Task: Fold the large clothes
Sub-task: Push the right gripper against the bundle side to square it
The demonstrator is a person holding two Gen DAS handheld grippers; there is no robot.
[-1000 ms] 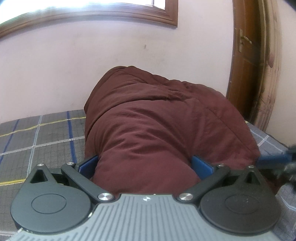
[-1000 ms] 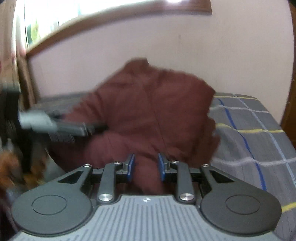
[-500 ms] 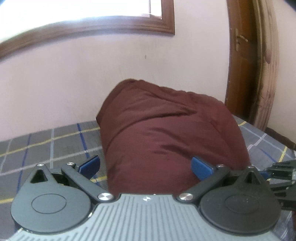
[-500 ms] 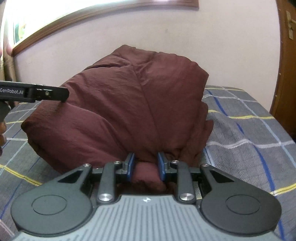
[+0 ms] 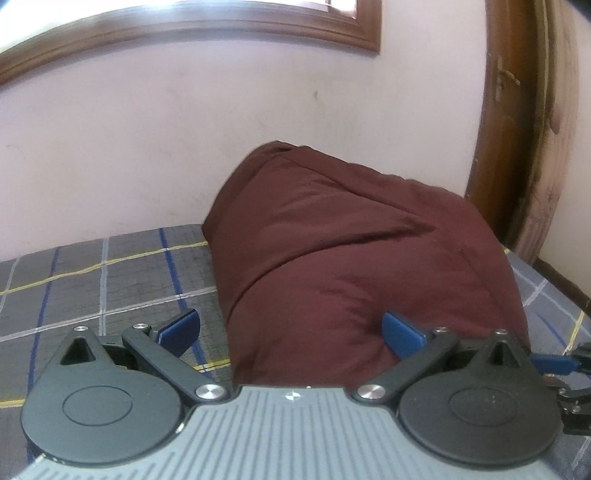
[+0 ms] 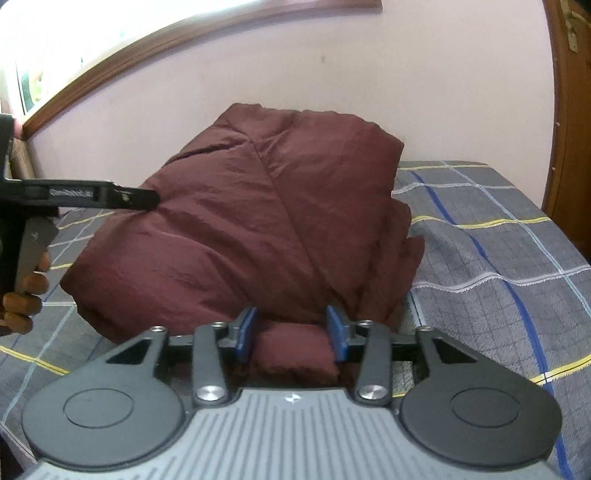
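Observation:
A puffy maroon jacket [image 5: 351,258] lies folded in a thick bundle on the plaid bed [image 5: 110,280]. My left gripper [image 5: 291,332] is open wide over the bundle's near end; its left pad [image 5: 181,328] hangs over bare bedding and its right pad [image 5: 402,336] is against the cloth. In the right wrist view the jacket [image 6: 258,221] fills the middle. My right gripper [image 6: 291,332] is opening, and a small roll of the jacket's cloth [image 6: 295,354] lies between its blue pads on the bed. The left gripper [image 6: 147,199] reaches in from the left edge, held by a hand [image 6: 22,291].
The bed [image 6: 498,258] runs to a pale wall under a wood-framed window [image 5: 221,26]. A brown door [image 5: 517,129] stands at the far right. Open bedding lies on either side of the bundle.
The left gripper has lifted and drawn back, and its left pad has come off the cloth. The right jaws have widened around the roll of cloth. The blurred right view has steadied.

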